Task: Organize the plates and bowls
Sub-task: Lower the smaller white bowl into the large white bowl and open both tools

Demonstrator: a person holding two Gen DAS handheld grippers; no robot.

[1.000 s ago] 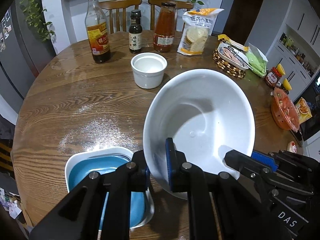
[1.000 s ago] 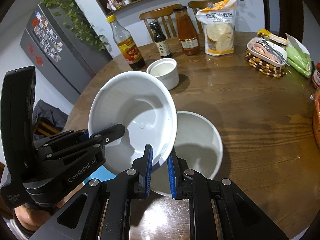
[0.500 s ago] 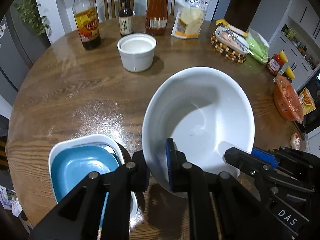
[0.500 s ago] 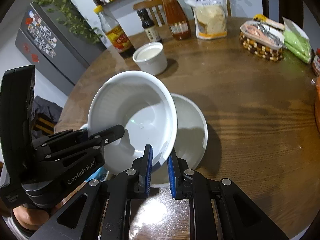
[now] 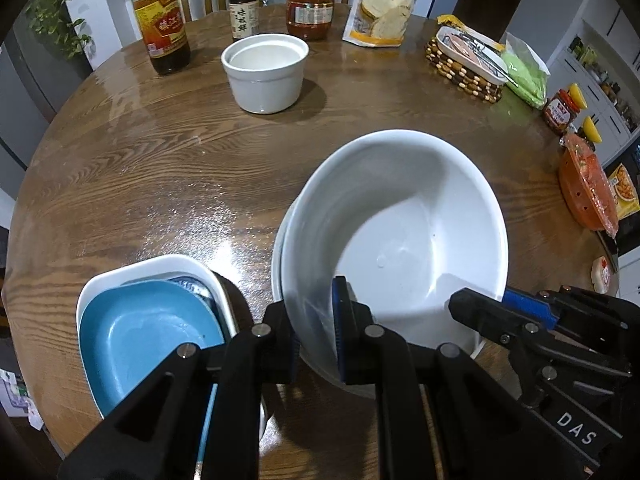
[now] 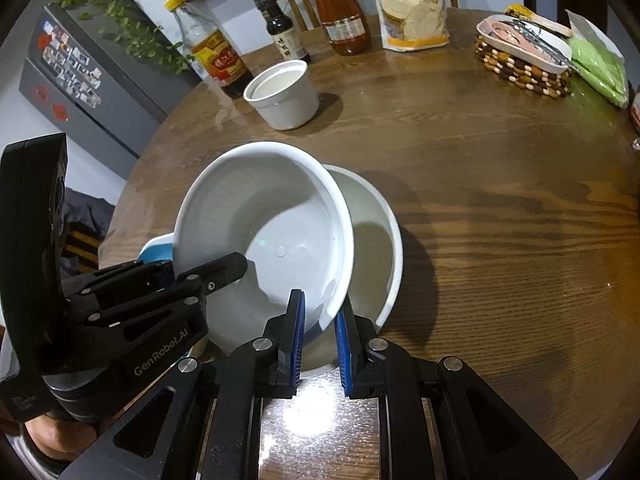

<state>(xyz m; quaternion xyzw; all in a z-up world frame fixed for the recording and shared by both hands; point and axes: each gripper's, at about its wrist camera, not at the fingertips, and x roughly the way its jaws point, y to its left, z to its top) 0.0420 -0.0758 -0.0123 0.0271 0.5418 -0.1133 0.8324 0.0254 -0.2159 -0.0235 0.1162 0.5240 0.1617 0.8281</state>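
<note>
Both my claws grip the same white bowl (image 5: 400, 232) by its rim. My left claw (image 5: 316, 332) is clamped on the near left edge, one blue pad inside the bowl and the other outside. My right claw (image 6: 320, 320) is clamped on the near right edge in the same way, the rim pinched between its blue pads. I hold the bowl tilted, its left side higher, and it sits partly inside a second white bowl (image 6: 380, 240) that rests on the round wooden surface (image 5: 160, 168); whether the two already touch I cannot tell. Just to the left of them lies a blue dish (image 5: 148, 336) nested in a white dish (image 5: 132, 270). Farther back on the surface stands a small white ramekin (image 5: 264, 72), well apart from the bowls. Behind it are three bottles: a vinegar bottle (image 5: 164, 32), a small dark sauce bottle (image 5: 243, 8) and a red sauce bottle (image 5: 310, 0), with a flour bag (image 5: 384, 4) beside them.
</note>
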